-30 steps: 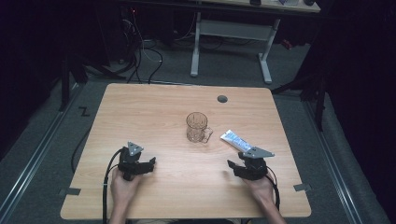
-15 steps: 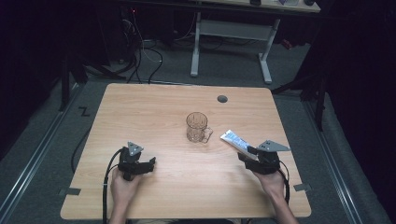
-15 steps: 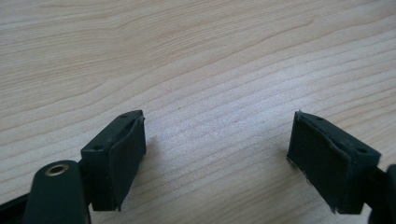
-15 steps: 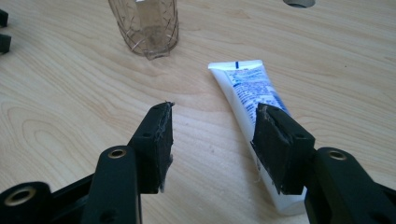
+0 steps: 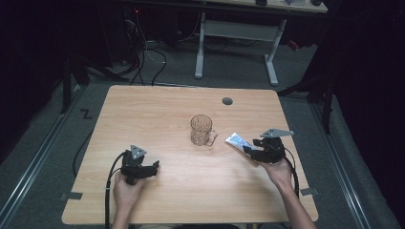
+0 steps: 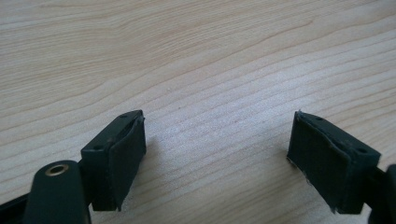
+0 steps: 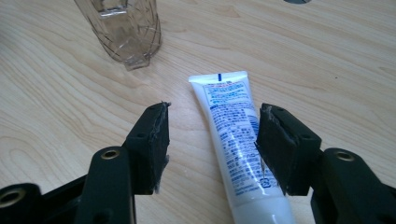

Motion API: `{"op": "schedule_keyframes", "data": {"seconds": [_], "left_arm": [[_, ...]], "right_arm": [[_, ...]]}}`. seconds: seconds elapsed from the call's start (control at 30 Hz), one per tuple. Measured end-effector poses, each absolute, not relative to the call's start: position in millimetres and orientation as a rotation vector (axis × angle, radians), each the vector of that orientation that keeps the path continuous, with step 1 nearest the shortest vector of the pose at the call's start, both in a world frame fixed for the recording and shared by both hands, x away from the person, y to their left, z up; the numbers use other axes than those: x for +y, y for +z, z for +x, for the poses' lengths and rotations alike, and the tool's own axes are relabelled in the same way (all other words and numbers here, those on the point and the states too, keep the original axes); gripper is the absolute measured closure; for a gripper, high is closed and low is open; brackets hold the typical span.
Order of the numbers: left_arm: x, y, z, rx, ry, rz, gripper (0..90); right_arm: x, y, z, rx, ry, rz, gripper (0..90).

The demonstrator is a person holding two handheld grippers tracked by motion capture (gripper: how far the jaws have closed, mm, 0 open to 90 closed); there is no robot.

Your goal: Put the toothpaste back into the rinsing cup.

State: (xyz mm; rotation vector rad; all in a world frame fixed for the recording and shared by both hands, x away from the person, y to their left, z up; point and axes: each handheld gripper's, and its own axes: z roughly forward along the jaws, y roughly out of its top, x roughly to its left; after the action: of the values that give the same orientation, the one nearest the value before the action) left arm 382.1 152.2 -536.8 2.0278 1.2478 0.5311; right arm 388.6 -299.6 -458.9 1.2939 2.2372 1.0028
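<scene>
While the left tool (image 5: 152,168) rested low over the near left part of the table (image 5: 157,109), its jaws stood wide apart with nothing between them. In the left gripper view, its two dark pads (image 6: 126,154) were seen with bare wood grain under and between them. A hand (image 5: 125,191) held this tool from below in the high view, and a black cable curved away from it toward the table edge.

The right tool (image 5: 248,150) was at the near right side of the table, pointing toward the middle. Its jaws had just been opening a little, and they stood partly open. A white tube (image 7: 236,135) lay flat on the table between them. In the right gripper view, the right pad (image 7: 273,149) was just beside the tube's edge, maybe touching it, but the left pad (image 7: 156,144) was clearly apart from it, with bare wood in the gap. So the tool was around the tube and not clamped on it. The tube's flat crimped end pointed away from the tool, toward a glass mug (image 5: 202,130).

The mug stood upright near the middle of the table, its handle on the side toward the tube. The tube (image 5: 237,140) lay just to the right of the mug in the high view, near it but not touching. A small grey round cap (image 5: 227,101) sat in the table farther back.
</scene>
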Motion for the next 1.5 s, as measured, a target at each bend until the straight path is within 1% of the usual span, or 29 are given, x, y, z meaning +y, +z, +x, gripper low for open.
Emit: {"op": "schedule_keyframes", "data": {"seconds": [0.4, 0.7, 0.87, 1.07, 1.5], "left_arm": [[152, -537, 382, 1.249, 0.532, 2.026, 19.2], [152, -537, 382, 1.249, 0.532, 2.025, 19.2], [152, -537, 382, 1.249, 0.532, 2.025, 19.3], [152, -537, 382, 1.249, 0.532, 2.026, 19.3], [152, -537, 382, 1.250, 0.532, 2.025, 19.3]], "right_arm": [[-295, -443, 413, 2.282, 0.903, 1.261, 39.6], [-285, -440, 433, 2.353, 0.817, 1.245, 35.6], [-276, -446, 446, 2.419, 0.725, 1.244, 35.1], [-267, -459, 461, 2.501, 0.599, 1.247, 32.1], [-258, -479, 477, 2.559, 0.464, 1.277, 29.4]]}}
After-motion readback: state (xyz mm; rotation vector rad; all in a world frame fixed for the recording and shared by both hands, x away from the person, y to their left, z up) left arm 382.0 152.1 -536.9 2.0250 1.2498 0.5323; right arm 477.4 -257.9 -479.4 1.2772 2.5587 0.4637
